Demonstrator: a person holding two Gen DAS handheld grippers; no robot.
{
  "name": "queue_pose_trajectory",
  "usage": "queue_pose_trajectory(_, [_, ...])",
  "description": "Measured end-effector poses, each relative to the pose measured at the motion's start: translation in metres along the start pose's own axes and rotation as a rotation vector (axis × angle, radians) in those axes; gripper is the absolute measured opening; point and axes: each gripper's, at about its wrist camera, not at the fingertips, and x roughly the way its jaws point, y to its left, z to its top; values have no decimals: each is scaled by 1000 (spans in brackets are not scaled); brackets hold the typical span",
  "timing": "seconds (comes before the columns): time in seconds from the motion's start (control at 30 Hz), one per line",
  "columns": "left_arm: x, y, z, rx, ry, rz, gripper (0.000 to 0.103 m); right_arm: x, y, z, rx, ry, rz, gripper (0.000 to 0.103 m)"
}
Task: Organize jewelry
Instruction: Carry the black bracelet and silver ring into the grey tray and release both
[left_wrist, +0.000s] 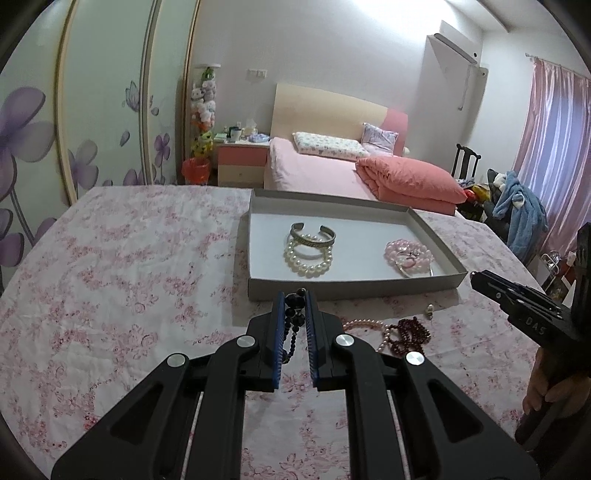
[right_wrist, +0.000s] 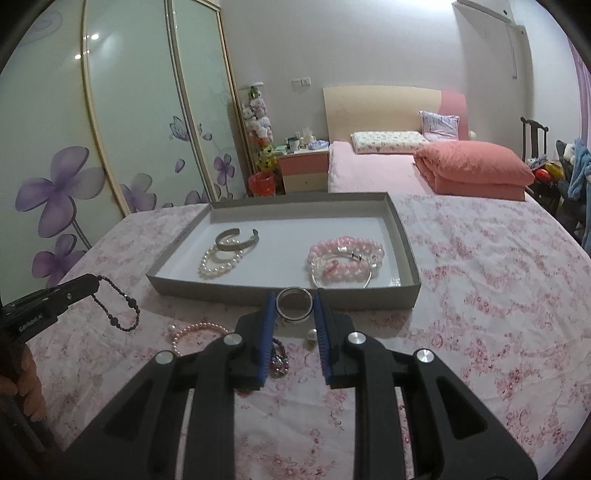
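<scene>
A shallow grey box tray (left_wrist: 354, 286) (right_wrist: 280, 295) lies on the floral tablecloth. It holds a silver cuff (left_wrist: 313, 236) (right_wrist: 236, 238) on a white pearl bracelet (left_wrist: 308, 262) (right_wrist: 219, 264), and pink bead bracelets (left_wrist: 408, 254) (right_wrist: 345, 260) with a thin silver bangle. My left gripper (left_wrist: 295, 295) is shut on a black bead string (left_wrist: 293, 325) (right_wrist: 118, 306), held above the cloth before the tray. My right gripper (right_wrist: 294, 297) is shut on a silver-and-black bangle (right_wrist: 293, 304) just before the tray's near wall.
On the cloth near the tray lie a pink pearl strand (left_wrist: 364, 325) (right_wrist: 195, 330), a dark red bead bracelet (left_wrist: 412, 336), a loose pearl (right_wrist: 311, 335) and a multicoloured bead piece (right_wrist: 279, 360). A bed and wardrobe stand behind.
</scene>
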Motion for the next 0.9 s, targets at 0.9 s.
queue_pose_trajectory(0.9, [10, -52, 33, 128, -172, 140, 12, -13, 18, 42, -72, -247, -115, 22])
